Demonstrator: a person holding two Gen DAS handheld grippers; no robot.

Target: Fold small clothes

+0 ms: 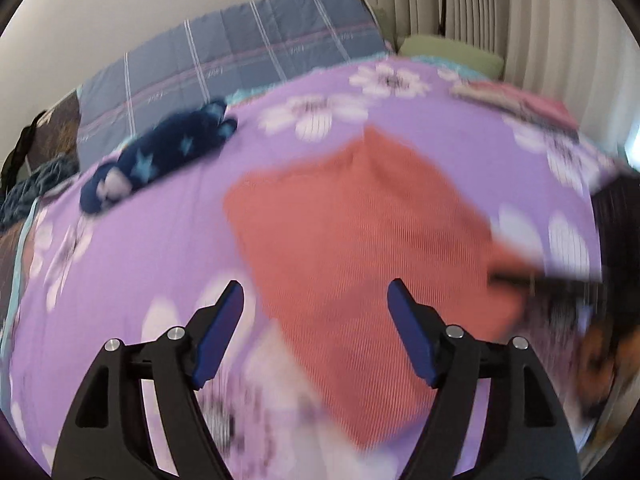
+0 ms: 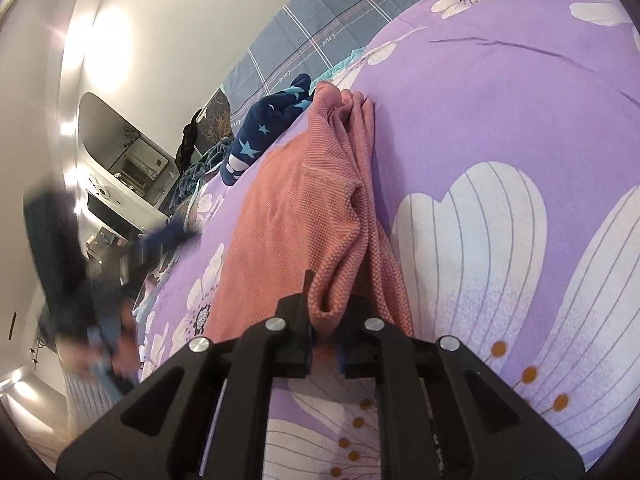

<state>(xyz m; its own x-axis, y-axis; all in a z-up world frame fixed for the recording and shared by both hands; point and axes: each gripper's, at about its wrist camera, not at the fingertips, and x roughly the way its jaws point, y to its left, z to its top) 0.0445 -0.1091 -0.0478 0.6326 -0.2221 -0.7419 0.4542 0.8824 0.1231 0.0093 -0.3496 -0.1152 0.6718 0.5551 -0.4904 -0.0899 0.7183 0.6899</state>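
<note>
The right gripper (image 2: 325, 344) is clamped on a bunched fold of the coral knit garment (image 2: 288, 216), its jaws nearly together with cloth pinched between them. The left gripper (image 1: 316, 332) stands wide apart with nothing in it, above the garment's near end in a blurred view. The garment lies on the purple flowered bedspread (image 2: 500, 120), well in from its edges. Its long axis runs away from the right gripper toward the far edge, where a navy star-printed piece (image 2: 256, 136) rests near the grey checked quilt (image 2: 320, 28).

As I judge it, a pull from this single pinch could drag the whole cloth and deepen the ridge of folds along its right side, leaving a crooked fold. The grip is also shallow, so the cloth may slip out.
</note>
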